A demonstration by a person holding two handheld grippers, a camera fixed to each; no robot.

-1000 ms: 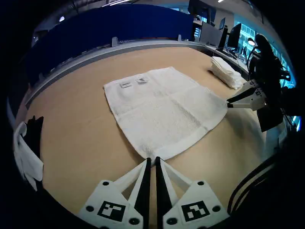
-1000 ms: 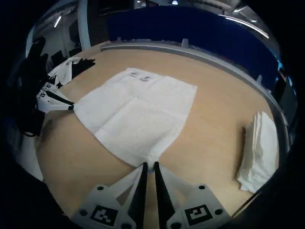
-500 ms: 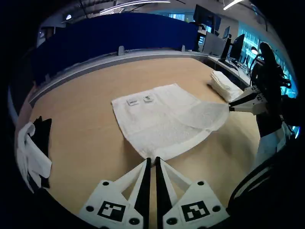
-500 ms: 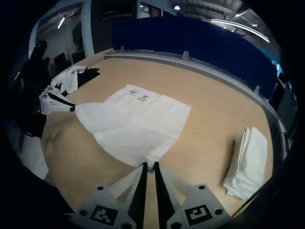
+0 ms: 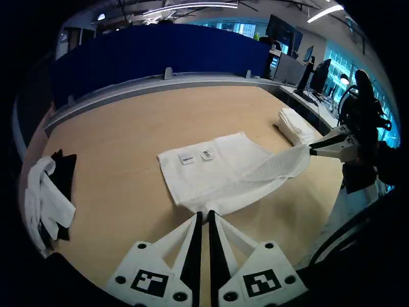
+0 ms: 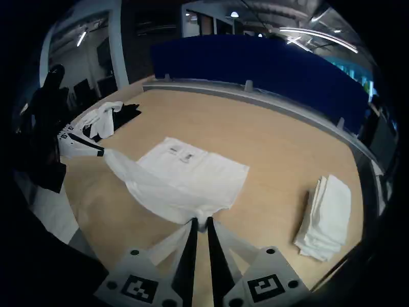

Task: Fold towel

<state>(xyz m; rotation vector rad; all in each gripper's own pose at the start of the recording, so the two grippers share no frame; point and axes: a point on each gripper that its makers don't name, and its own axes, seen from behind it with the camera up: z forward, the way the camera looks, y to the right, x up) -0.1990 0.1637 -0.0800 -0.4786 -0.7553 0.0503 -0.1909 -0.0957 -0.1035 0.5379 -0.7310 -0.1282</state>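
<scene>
The fold is begun but not made. The towel [image 5: 225,169] lies in the middle of the left gripper view on the table [image 5: 128,133]. Its far half, with two small tags, is flat on the wood, and its near edge is held up off the surface as a sagging band.

The left gripper [image 5: 204,215], at the bottom centre of its own view, has its fingers closed almost together on one near corner. The right gripper [image 6: 200,220], bottom centre in the right gripper view, pinches the other near corner the same way.

By my reading, what is left is to carry the raised edge over onto the tagged far edge, lay it down square, and perhaps fold again. A stack of folded towels [image 6: 324,215] sits at lower right
</scene>
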